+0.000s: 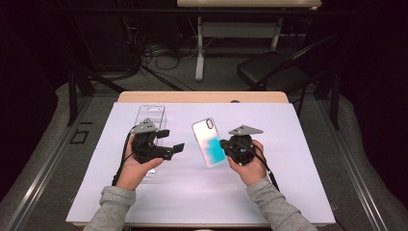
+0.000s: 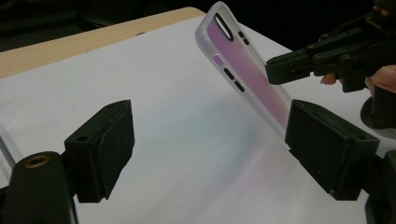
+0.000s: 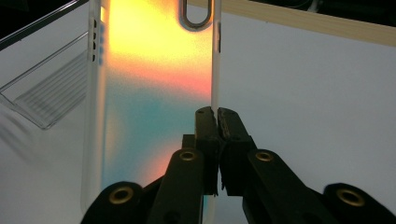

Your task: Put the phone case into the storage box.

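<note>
the right gripper (image 1: pixel 226 146) had its jaws pinching just the thin side edge of the phone case (image 1: pixel 209 142), holding it tilted up off the worktop (image 1: pixel 288 144), so it could easily twist or slip out. the left gripper (image 1: pixel 172 140) hung level beside it, jaws spread, empty.

A clear plastic package tray (image 1: pixel 150 115) lies on the white mat (image 1: pixel 288 159); a black folding chair (image 1: pixel 269 67) stands beyond the table (image 1: pixel 202 96).
</note>
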Demonstrator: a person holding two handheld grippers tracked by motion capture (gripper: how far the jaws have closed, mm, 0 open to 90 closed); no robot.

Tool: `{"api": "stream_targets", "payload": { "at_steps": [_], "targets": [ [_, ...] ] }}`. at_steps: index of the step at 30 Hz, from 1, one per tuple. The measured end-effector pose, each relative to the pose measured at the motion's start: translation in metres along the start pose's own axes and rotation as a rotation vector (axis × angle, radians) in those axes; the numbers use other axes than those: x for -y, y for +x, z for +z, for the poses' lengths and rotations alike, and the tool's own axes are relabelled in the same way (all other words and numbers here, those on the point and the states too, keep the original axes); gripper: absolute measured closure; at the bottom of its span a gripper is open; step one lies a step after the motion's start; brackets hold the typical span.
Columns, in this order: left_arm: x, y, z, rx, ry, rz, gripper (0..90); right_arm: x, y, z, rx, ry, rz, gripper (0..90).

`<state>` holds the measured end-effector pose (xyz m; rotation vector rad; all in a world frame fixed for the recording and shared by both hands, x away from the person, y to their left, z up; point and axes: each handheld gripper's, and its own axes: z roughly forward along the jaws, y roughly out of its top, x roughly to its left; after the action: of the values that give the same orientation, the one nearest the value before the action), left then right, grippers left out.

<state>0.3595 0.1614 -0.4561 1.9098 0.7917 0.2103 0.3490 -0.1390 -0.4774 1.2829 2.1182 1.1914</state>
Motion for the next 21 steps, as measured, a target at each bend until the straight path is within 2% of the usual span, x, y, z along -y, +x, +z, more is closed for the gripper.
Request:
{"api": "stream_targets", "payload": {
  "at_steps": [3,10,21],
  "targets": [
    [0.0003,-0.0027,0.0018,0.027,-0.004,-0.014,15.9,0.0018,0.0014,-0.0006,0.006,-0.017,0.002,87.7],
    [0.0010,-0.0058,0.0050,0.049,-0.006,-0.023,16.1,0.0035,0.0043,-0.0007,0.007,-0.037,-0.009,87.7],
    [0.0024,-0.0095,0.0086,0.087,-0.011,-0.058,26.6,0.0039,0.0102,-0.0026,0.004,-0.063,-0.017,87.7]
  ]
}}
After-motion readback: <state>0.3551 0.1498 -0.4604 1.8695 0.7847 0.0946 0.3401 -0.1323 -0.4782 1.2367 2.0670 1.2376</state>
